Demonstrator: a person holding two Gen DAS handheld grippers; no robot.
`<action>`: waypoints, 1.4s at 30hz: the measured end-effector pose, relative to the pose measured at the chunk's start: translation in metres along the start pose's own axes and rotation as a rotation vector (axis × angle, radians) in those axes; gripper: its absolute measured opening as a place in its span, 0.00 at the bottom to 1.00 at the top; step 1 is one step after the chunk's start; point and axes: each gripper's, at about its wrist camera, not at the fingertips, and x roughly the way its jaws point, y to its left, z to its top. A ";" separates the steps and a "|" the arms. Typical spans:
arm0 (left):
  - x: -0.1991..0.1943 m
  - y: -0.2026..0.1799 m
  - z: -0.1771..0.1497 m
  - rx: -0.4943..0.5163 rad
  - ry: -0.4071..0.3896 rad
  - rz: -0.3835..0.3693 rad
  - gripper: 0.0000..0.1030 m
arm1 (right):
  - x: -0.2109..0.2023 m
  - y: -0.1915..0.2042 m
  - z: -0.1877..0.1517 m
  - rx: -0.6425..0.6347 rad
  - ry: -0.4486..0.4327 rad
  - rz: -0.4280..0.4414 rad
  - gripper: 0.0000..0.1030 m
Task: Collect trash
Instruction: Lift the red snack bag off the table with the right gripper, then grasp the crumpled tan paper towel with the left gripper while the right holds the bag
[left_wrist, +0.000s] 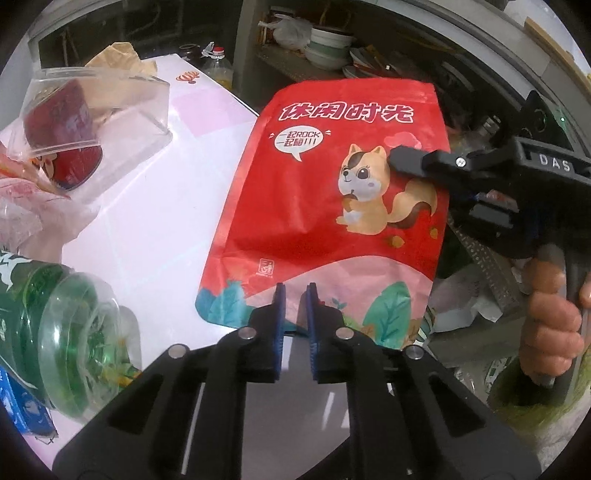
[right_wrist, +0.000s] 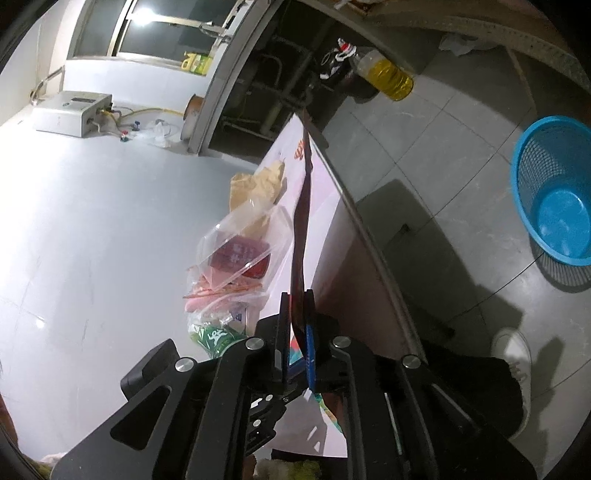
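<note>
A red snack pouch (left_wrist: 332, 192) with a squirrel picture is held up over the white table's (left_wrist: 155, 221) right edge. My right gripper (left_wrist: 397, 158) is shut on its right side; in the right wrist view the pouch (right_wrist: 301, 229) runs edge-on between the fingers of that gripper (right_wrist: 297, 295). My left gripper (left_wrist: 295, 291) is just below the pouch's bottom edge, jaws a narrow gap apart and empty. Other trash lies on the table: a green plastic bottle (left_wrist: 70, 332), a clear plastic box (left_wrist: 99, 129) with a red wrapper inside, and crumpled brown paper (left_wrist: 122, 59).
A blue mesh waste basket (right_wrist: 554, 188) stands on the grey tile floor to the right of the table. An oil bottle (right_wrist: 388, 74) stands on the floor further back. Shelves with stacked bowls (left_wrist: 328, 48) are behind the pouch. A white shoe (right_wrist: 513, 354) is by the table.
</note>
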 end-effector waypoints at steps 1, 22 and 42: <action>0.000 0.000 0.000 0.001 -0.001 0.000 0.09 | 0.003 0.002 -0.002 -0.011 0.009 -0.014 0.10; -0.116 0.026 0.062 0.067 -0.219 0.057 0.65 | 0.001 0.029 -0.002 -0.134 -0.033 -0.152 0.03; 0.056 0.234 0.267 -0.141 0.376 0.326 0.88 | 0.012 0.022 0.020 -0.140 0.001 -0.091 0.03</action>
